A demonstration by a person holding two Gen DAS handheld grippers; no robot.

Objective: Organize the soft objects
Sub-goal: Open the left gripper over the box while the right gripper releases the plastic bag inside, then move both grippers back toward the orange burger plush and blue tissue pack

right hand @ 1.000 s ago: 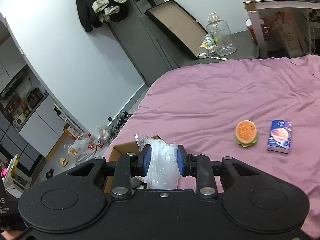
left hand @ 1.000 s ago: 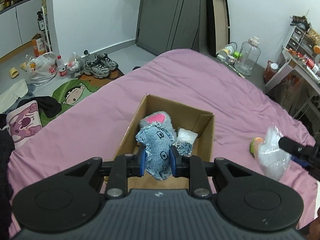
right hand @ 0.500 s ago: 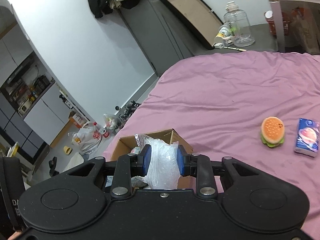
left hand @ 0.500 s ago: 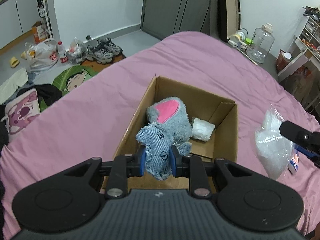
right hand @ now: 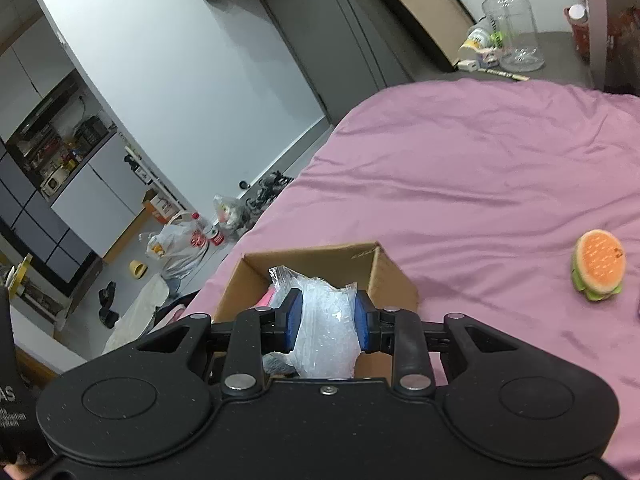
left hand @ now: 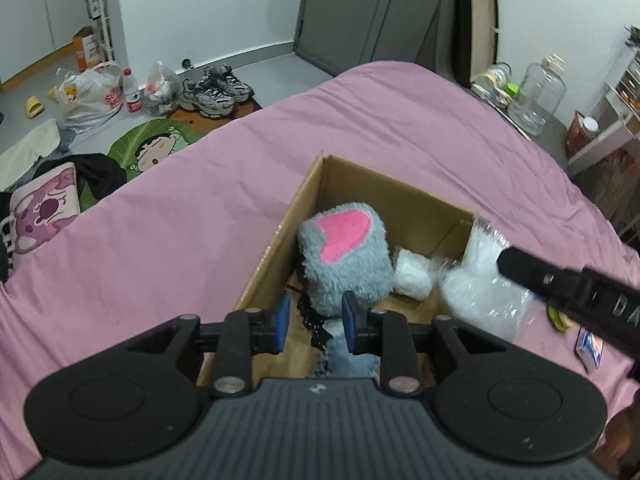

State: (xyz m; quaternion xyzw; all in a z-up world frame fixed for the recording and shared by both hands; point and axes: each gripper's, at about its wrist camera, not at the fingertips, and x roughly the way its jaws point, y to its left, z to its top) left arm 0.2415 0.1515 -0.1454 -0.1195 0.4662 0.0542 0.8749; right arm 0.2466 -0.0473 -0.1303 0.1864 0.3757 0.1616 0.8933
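On my left, my left gripper (left hand: 313,318) stands with its blue pads parted and nothing pinched between them; the grey plush toy (left hand: 346,258) with the pink patch sits just ahead of and partly between the pads, already down inside the cardboard box (left hand: 304,196) on the pink bedsheet (left hand: 160,220). A small white bundle (left hand: 412,278) lies in the box right beside the plush.

Moving right, my right gripper (right hand: 325,322) is clamped on the clear plastic bag (right hand: 326,328) of white stuffing. The bag hangs directly over the box's open top, near its right wall, so I judge the way to go is straight down; this hand is the one placed to do it.

Further right, the burger toy (right hand: 598,276) lies on the sheet, well apart from the box, not yet collected.
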